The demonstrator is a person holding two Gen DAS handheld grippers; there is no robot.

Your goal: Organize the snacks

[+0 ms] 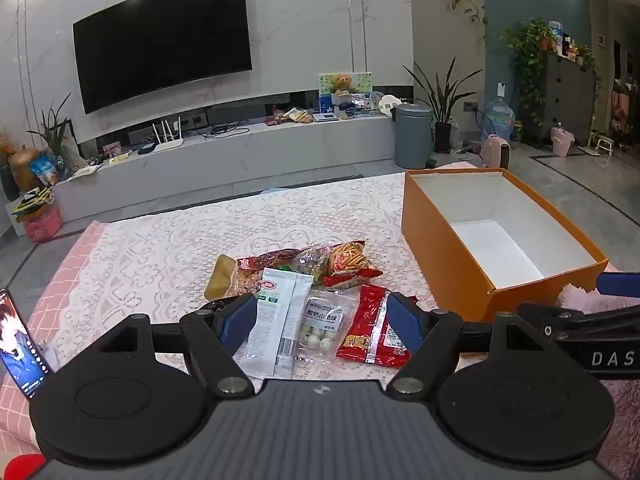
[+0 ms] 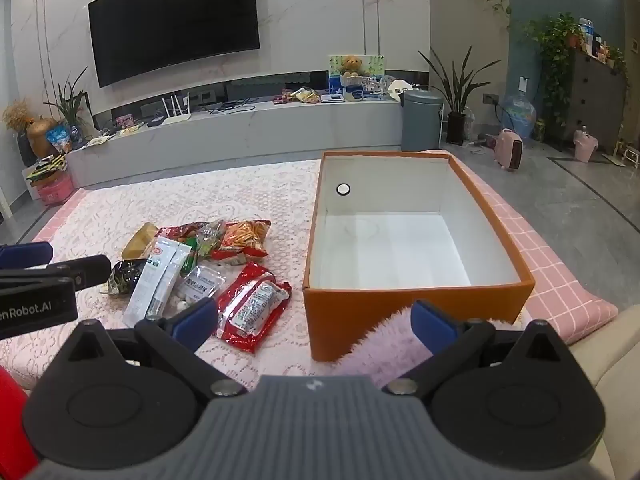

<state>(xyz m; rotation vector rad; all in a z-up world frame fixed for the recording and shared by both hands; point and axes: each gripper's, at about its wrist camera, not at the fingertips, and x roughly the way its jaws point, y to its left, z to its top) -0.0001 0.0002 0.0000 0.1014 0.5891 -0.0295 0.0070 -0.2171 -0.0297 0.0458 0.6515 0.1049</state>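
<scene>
Snack pile (image 1: 304, 288) sits on the lace cloth (image 1: 168, 248) covering the bench, left of the orange box (image 1: 452, 264). In the pile: white sachet (image 1: 272, 316) near-left, clear bag of white balls (image 1: 324, 324) beside it, red packet (image 1: 372, 328) near-right, orange chip-stick bag (image 1: 348, 260) on the far side, tan packet (image 1: 220, 280) far-left. Packets overlap, some touching. Orange box is open-topped, white inside, nothing in it except a round black-and-white dot (image 2: 343, 189) on its far-left inner wall.

Left gripper (image 1: 322, 322) hangs over the near edge of the pile, blue-padded fingers (image 1: 240, 320) spread wide with nothing between the pads; white sachet and red packet show in the gap below. Right gripper (image 2: 316, 320) spread wide too, grips nothing, in front of the box's near wall, with fuzzy pink fabric (image 2: 384, 340) under it.

Phone (image 1: 20, 344) with lit screen stands at the bench's near-left edge. Far side of room: wall TV (image 1: 160, 40), grey bin (image 1: 414, 136), potted plant (image 1: 444, 100).
</scene>
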